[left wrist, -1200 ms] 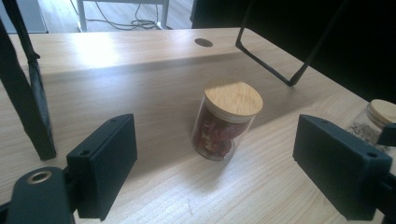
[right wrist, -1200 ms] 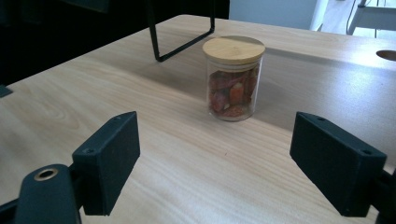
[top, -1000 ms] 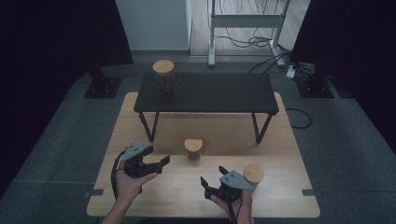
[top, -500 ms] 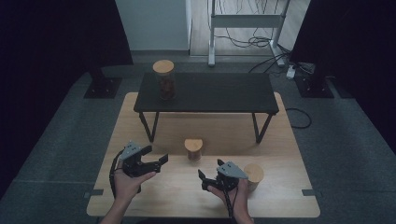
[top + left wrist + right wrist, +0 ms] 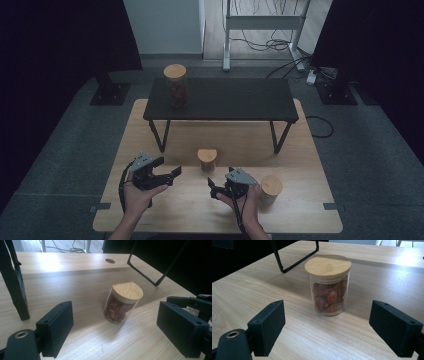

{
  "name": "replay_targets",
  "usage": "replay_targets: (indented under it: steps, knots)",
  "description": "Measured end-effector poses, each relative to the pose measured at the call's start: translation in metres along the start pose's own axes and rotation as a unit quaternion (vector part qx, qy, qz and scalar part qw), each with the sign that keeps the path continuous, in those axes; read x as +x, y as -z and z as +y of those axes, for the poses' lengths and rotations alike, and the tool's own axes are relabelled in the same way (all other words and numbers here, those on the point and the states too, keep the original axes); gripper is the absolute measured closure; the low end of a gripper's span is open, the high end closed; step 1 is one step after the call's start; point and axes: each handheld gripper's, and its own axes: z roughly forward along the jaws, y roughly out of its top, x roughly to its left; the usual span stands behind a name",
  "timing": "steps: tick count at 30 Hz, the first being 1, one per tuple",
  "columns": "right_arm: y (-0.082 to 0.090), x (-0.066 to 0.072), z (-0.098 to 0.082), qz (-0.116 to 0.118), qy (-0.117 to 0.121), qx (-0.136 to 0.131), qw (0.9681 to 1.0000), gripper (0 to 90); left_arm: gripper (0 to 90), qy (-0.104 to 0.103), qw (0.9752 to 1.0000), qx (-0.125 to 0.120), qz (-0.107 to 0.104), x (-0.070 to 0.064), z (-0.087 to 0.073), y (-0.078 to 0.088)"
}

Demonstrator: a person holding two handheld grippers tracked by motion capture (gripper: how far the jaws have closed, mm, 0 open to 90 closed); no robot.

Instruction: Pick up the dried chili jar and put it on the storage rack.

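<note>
Jars with round wooden lids stand about the scene, and none carries a label or writing that can be read. At the near left of the wooden table (image 5: 150, 125), the left gripper (image 5: 169, 171) is held just above the surface, its jaws wide apart and empty, aimed right at the middle jar (image 5: 207, 159). That glass jar holds reddish pieces and stands upright near the table's centre, apart from both grippers. Farther back, a taller jar (image 5: 175, 86) stands on the left end of a low black table (image 5: 235, 100). The right gripper (image 5: 214, 188) at near right also has its jaws spread, holding nothing. Just right of that hand stands a third jar (image 5: 270, 189).
</note>
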Motion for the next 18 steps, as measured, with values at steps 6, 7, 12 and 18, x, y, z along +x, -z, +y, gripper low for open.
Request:
replay_targets:
  steps: [6, 7, 12, 18]
  knots:
    - [-0.010, -0.002, 0.002, -0.002, -0.006, 0.002, 1.0000, 12.9, 13.6, 0.002, 1.0000, 0.000, -0.001, 0.000, -0.001, -0.001]
    - [-0.012, -0.002, 0.002, -0.003, -0.007, 0.002, 1.0000, 12.9, 13.6, 0.002, 1.0000, 0.001, -0.001, 0.000, 0.000, -0.001]
    - [-0.019, -0.003, 0.003, -0.006, -0.007, 0.007, 0.9999, 12.8, 13.6, 0.002, 1.0000, 0.000, -0.001, 0.000, -0.001, -0.001]
    - [-0.026, -0.003, 0.004, -0.010, -0.007, 0.012, 0.9999, 12.4, 13.6, 0.003, 1.0000, -0.001, -0.003, 0.000, -0.001, -0.001]
